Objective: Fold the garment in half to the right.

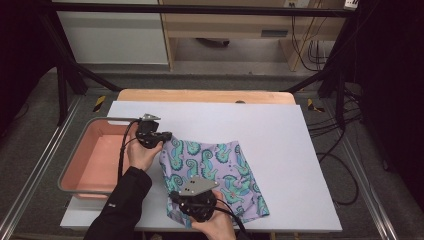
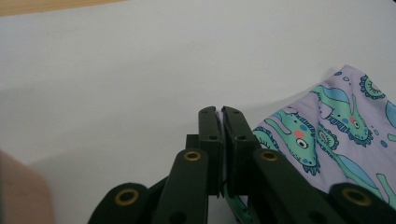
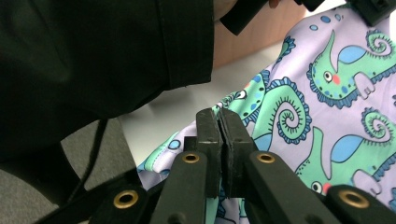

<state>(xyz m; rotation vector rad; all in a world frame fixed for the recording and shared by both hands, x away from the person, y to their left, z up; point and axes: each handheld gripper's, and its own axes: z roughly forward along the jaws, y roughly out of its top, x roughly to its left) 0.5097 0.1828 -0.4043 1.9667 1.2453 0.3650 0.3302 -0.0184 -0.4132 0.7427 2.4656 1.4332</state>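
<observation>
A lilac cloth (image 1: 220, 172) printed with green seahorses lies partly lifted on the white table cover (image 1: 280, 130). My left gripper (image 1: 165, 138) is shut on the cloth's far left corner, and in the left gripper view the jaws (image 2: 220, 112) pinch a thin edge of the cloth (image 2: 336, 130). My right gripper (image 1: 176, 199) is shut on the near left corner. In the right gripper view its jaws (image 3: 218, 114) meet on the cloth's (image 3: 336, 116) hem, with a black sleeve (image 3: 93, 56) close behind.
A pink tray with a grey rim (image 1: 75, 150) stands at the table's left edge, just beside the left hand. The white cover stretches bare to the right and back. Cables (image 1: 345, 165) hang off the table's right side.
</observation>
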